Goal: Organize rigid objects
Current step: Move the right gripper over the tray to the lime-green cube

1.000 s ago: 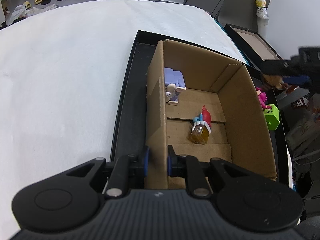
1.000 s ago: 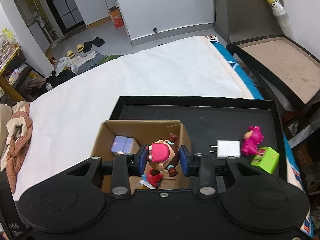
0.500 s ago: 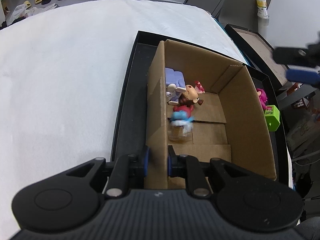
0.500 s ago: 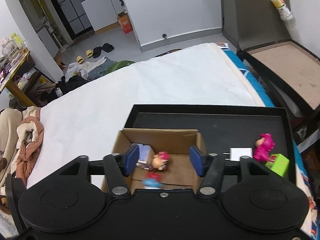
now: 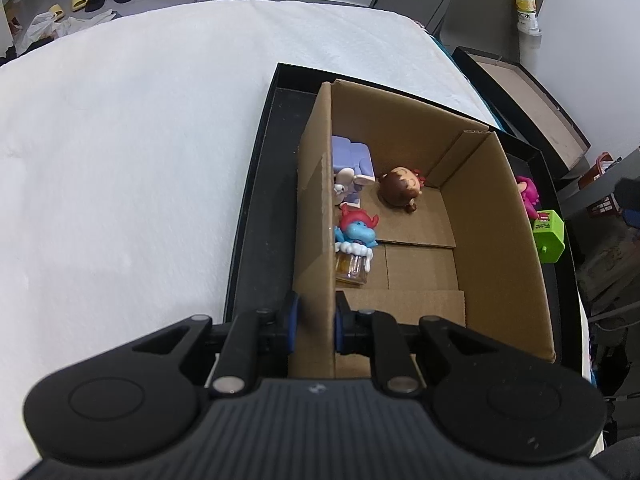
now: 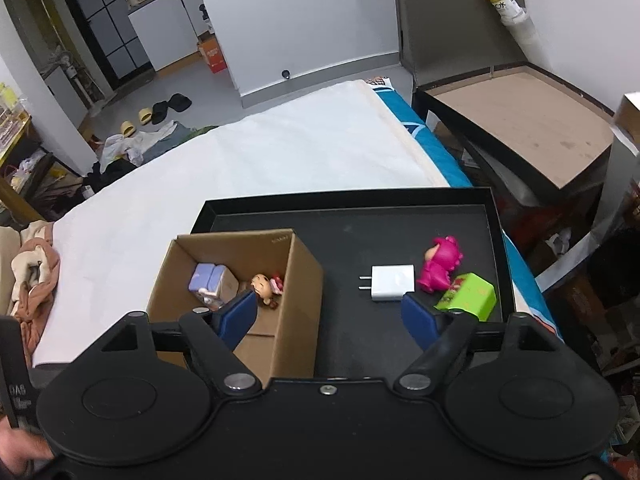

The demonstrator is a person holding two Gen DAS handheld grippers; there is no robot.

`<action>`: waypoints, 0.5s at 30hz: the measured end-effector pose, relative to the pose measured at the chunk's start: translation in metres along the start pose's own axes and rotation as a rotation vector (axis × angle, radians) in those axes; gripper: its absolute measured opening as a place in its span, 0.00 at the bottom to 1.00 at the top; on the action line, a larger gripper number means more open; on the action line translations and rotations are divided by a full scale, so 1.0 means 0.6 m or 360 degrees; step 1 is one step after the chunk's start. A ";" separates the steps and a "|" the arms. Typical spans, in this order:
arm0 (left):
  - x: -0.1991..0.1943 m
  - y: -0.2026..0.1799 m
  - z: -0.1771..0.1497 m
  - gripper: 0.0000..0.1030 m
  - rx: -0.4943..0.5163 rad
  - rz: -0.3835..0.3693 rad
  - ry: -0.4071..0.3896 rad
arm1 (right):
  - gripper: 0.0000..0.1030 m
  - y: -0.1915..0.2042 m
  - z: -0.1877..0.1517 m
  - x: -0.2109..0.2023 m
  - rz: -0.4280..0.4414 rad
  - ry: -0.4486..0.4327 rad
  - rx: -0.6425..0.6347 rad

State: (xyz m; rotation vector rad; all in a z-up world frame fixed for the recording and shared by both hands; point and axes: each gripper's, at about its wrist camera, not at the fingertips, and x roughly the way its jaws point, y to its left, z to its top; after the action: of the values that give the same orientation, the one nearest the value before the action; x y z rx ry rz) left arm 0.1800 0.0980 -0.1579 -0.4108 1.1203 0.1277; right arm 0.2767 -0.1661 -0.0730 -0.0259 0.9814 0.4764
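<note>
A: So the left fingers [image 5: 314, 328] pinch the box [image 5: 316, 208] wall; dolls lie beyond them

B: Right fingers [image 6: 330, 316] are opening, empty. The charger [image 6: 390, 283] just ahead could skid if nudged

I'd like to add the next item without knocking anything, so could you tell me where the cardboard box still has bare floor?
The cardboard box is bare along its right wall and near end. Its far-left side is crowded: purple block, brown-haired doll, blue figure. The left gripper pinches the left wall.
</note>
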 end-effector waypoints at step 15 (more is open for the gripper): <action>0.000 -0.010 0.001 0.14 0.0013 0.0051 0.0004 | 0.83 -0.056 -0.039 -0.002 0.0003 0.0015 0.0031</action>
State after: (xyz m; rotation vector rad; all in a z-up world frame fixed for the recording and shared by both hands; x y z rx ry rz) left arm 0.1822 0.0925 -0.1560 -0.3855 1.1300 0.1507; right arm 0.2711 -0.2023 -0.0915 -0.0094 0.9951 0.4689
